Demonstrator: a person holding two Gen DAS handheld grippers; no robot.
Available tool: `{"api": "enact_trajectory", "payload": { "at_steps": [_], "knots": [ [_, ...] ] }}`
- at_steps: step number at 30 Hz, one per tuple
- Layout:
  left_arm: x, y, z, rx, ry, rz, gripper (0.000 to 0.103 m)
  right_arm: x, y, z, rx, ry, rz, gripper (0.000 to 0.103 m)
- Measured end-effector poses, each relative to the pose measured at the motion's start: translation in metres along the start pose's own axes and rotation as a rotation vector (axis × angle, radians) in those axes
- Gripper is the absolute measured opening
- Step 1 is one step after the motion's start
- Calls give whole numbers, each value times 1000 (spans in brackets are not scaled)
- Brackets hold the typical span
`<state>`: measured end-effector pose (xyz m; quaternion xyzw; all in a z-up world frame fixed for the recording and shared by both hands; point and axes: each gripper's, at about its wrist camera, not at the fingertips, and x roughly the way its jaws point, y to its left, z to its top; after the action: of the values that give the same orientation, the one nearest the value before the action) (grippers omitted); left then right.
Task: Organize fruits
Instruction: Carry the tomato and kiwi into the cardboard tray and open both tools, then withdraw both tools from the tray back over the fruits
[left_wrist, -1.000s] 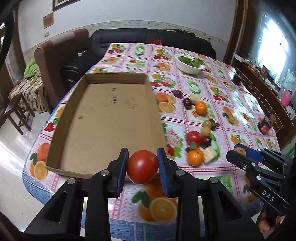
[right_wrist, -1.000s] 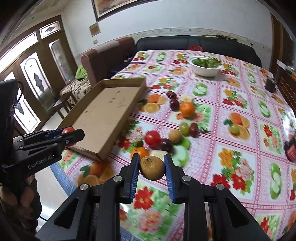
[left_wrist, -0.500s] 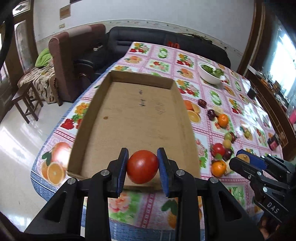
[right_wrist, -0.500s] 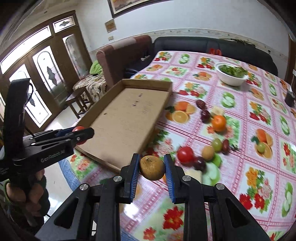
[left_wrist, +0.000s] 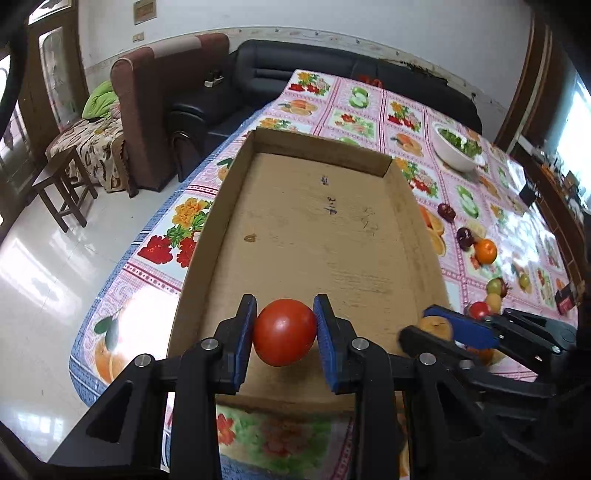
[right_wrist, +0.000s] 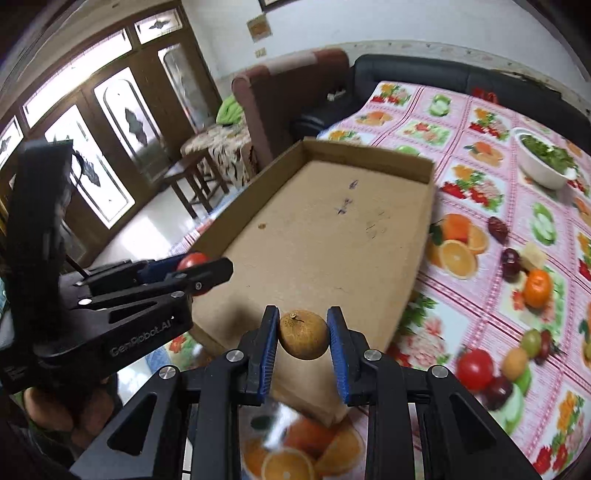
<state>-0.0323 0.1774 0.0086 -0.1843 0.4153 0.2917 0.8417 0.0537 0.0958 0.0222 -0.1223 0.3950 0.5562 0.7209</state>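
Fruits sit in both tools at the near end of the table: the left gripper (left_wrist: 284, 336) is clamped on a red tomato (left_wrist: 284, 336), smooth, glossy and round, pinched between two blue pads, while the right gripper (right_wrist: 303, 334) is closed around a brownish-yellow round fruit (right_wrist: 303, 334) with a dull, speckled skin and a small dark stem scar on top. Both are held above the near short wall of a shallow cardboard tray (left_wrist: 406, 192), the tomato toward its left side and the brown fruit toward its right. The tray lies lengthwise on a table covered by a pink fruit-print tablecloth (left_wrist: 354, 118); its brown floor is bare except for a few pen marks and a small stain. To the right of the tray, loose fruits lie on the cloth: nearest, a second red tomato (right_wrist: 474, 368) beside a dark plum (right_wrist: 499, 387) and a yellowish fruit (right_wrist: 516, 363); farther along, a green grape-like fruit (right_wrist: 532, 340), an orange tangerine (right_wrist: 537, 283), and two dark red plums (right_wrist: 511, 261) with a pale wedge next to them. Well beyond these, near the far right of the table, stands a white bowl (right_wrist: 541, 173) filled with green leaves. Behind the table are a black sofa (left_wrist: 332, 70) and a brown armchair (left_wrist: 155, 110).
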Motion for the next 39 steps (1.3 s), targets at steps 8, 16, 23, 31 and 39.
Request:
{"api": "enact_trajectory", "payload": {
  "at_steps": [8, 16, 23, 31, 39],
  "knots": [
    [21, 0, -4, 39, 74, 5, 30, 40, 6, -4, -34, 105, -21, 27],
    [30, 2, -15, 45, 125, 30, 32, 51, 10, -12, -82, 146, -55, 29],
    [7, 2, -13, 32, 53, 35, 47, 36, 12, -14, -97, 109, -69, 51],
    [-13, -3, -11, 22, 12, 39, 48, 6, 6, -18, -77, 52, -60, 52],
    [-25, -24, -16, 60, -9, 27, 50, -39, -26, -35, 31, -17, -39, 52]
  ]
}}
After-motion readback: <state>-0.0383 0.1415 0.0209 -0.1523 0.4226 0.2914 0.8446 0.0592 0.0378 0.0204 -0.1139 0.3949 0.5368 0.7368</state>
